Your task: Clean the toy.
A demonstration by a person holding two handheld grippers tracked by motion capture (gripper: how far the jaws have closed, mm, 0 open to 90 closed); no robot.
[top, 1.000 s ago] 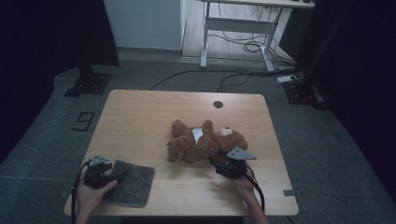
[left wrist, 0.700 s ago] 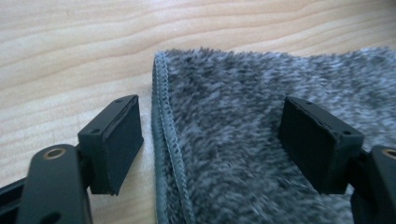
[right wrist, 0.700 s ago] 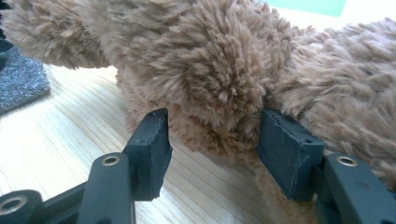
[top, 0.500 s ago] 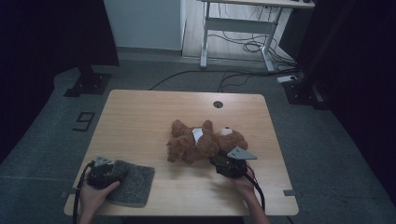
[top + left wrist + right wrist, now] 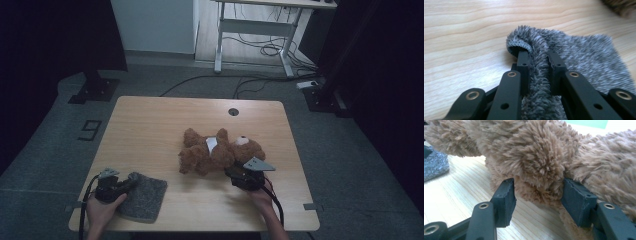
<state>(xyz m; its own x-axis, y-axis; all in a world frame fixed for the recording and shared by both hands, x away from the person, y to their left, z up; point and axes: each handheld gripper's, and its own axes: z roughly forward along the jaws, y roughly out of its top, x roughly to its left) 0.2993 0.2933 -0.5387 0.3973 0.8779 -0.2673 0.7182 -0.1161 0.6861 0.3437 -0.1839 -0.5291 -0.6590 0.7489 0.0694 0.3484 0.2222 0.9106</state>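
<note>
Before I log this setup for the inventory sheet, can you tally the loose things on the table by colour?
Brown: 1, the teddy bear
Grey: 1, the fuzzy cloth
Total: 2

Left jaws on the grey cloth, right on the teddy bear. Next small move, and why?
Probably lift the left gripper a little to raise the grey cloth off the table. Its jaws have just been closing and now pinch a bunched fold of the cloth edge, while the right gripper clamps the teddy bear, steadying it.
</note>
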